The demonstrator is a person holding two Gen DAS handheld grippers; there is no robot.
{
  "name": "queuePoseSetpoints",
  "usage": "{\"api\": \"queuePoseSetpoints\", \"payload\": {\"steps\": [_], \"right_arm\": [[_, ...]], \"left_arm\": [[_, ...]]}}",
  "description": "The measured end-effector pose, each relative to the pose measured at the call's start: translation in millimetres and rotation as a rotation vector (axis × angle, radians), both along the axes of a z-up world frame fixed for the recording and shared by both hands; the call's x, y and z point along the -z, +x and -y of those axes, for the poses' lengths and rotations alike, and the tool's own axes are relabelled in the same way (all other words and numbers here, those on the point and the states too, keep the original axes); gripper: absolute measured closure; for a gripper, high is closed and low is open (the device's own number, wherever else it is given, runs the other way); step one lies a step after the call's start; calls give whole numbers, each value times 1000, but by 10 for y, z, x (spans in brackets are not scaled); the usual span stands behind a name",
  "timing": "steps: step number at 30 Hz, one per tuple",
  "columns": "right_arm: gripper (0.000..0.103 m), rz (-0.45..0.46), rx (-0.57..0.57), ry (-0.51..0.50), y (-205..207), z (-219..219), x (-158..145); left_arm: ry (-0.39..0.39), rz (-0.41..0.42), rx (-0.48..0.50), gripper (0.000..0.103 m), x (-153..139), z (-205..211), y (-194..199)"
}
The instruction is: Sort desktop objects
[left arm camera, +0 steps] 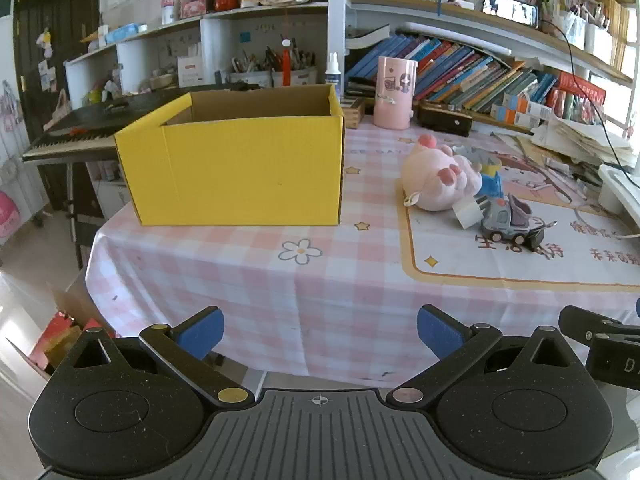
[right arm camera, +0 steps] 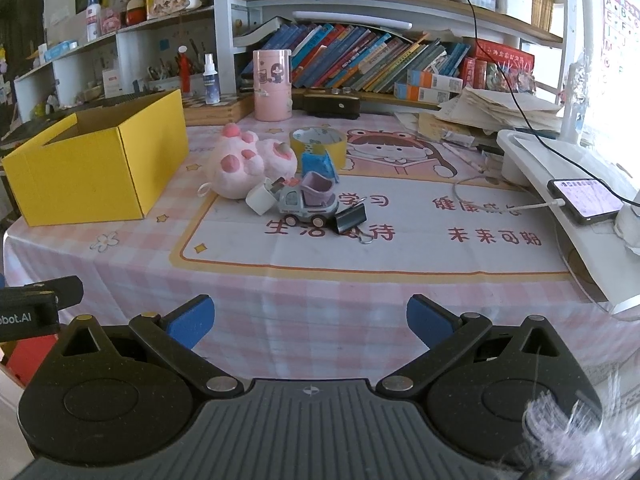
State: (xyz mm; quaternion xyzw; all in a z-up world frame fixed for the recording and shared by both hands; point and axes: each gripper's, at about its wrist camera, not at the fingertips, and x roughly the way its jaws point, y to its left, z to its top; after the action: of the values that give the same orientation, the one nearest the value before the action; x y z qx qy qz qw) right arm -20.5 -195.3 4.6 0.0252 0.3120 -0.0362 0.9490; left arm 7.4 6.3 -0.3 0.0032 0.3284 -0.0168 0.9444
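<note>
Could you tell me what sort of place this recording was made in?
Probably a child's study desk at home: packed bookshelves, a cartoon desk mat, and a plush toy beside a toy truck.

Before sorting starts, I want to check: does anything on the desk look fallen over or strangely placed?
Yes. The pink plush toy lies on its back, paws up, and a small white cup lies tipped on its side against the toy truck. The yellow box stands upright and open.

Home study: crammed bookshelves, keyboard piano, checked tablecloth.
</note>
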Motion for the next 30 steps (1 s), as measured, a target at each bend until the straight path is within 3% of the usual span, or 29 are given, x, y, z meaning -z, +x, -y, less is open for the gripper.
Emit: {"api": "queuePoseSetpoints", "payload": {"steps": [30], "right_arm": [[0,8,19,-10,11,13,12]], "left_arm": [[26,6,13,0,0,44,7]]}}
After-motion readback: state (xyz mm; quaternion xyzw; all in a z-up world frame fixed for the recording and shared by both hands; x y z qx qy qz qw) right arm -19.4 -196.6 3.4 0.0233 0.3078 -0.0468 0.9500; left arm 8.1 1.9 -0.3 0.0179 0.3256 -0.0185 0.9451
